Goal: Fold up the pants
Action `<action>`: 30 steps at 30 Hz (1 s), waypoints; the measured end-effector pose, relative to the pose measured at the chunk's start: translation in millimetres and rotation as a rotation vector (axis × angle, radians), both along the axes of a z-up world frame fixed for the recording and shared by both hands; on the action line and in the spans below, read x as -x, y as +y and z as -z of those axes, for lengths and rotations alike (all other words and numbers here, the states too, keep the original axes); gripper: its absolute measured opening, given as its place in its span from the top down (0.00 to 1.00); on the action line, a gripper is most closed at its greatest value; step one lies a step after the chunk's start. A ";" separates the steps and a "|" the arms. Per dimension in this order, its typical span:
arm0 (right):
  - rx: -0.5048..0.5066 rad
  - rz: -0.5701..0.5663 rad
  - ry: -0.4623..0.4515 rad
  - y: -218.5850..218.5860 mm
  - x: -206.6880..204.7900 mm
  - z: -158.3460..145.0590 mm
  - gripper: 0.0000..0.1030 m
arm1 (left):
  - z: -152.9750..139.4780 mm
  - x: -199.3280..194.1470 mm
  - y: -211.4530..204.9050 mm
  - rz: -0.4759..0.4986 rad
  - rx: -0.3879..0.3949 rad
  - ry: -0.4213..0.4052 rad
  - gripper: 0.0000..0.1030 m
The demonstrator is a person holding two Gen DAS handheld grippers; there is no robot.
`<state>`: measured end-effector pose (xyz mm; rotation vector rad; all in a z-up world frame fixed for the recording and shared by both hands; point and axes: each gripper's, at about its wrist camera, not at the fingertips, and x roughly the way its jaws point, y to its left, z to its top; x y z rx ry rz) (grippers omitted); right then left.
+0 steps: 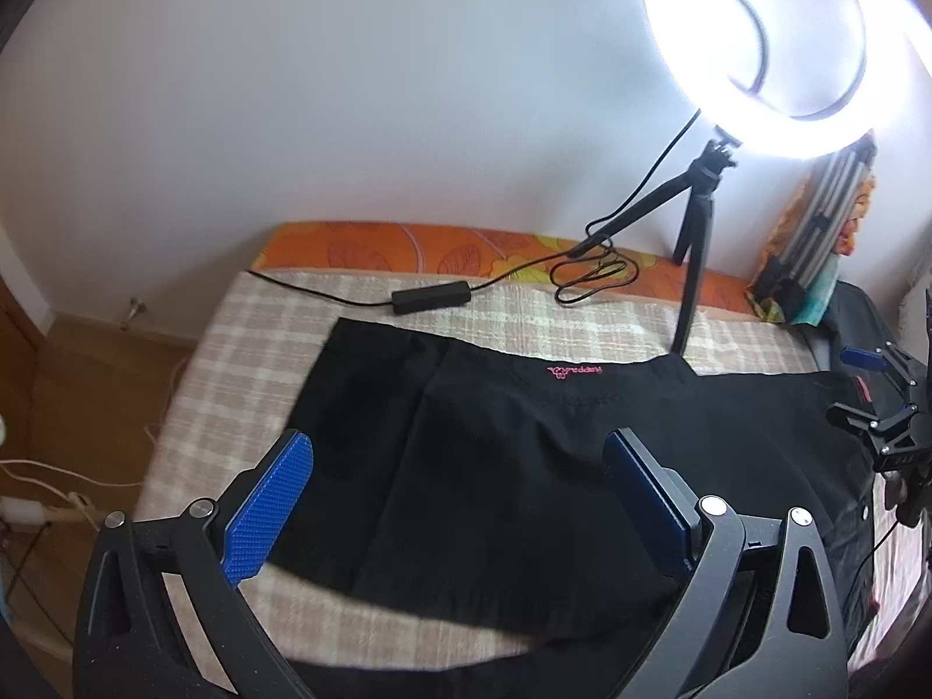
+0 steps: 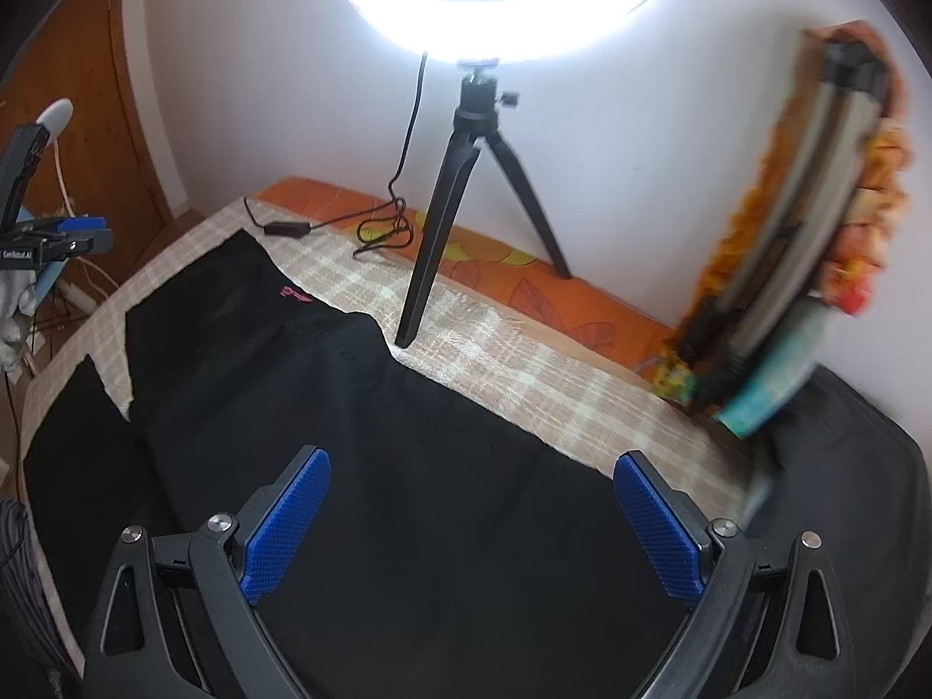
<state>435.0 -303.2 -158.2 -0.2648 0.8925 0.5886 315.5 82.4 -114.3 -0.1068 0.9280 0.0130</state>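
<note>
Left tool (image 1: 457, 457) hung over the near end of the black pants (image 1: 524, 454), its blue pads (image 1: 268, 515) spread wide apart, nothing between them. Right tool (image 2: 472, 477) likewise gaped, pads (image 2: 655, 530) well apart above the dark cloth, gripping nothing.

Pants lay flat on the bed, on a beige checked cover (image 1: 244, 361), running across from one tool's view into the other's. Pink logo (image 1: 574, 371) showed near the far edge of the cloth. In the right wrist view, a notch of checked cover (image 2: 110, 373) showed between two black sections at the left end.

Right tool also visible at the right edge of the left wrist view (image 1: 874, 402); the left one at the left edge of the right wrist view (image 2: 64, 239).

Beyond the pants: a small black tripod (image 2: 460, 198) standing on the cover, one foot just beside the cloth's far edge, carrying a lit ring light (image 1: 775, 41). Its cable with inline switch (image 1: 431, 298) trailed over the cover toward the orange patterned mattress edge (image 1: 408, 247). White wall (image 1: 291, 105) behind.
</note>
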 end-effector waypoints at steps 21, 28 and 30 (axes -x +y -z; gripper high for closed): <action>0.119 -0.161 0.189 38.8 -79.7 89.1 0.07 | 93.8 -60.8 3.4 -0.034 0.035 0.154 0.13; 0.096 -0.180 0.204 42.2 -72.6 91.7 0.27 | 107.6 -63.4 11.0 -0.064 0.066 0.162 0.13; 0.100 -0.196 0.196 44.2 -65.0 88.2 0.43 | 107.8 -64.0 10.9 -0.069 0.064 0.159 0.11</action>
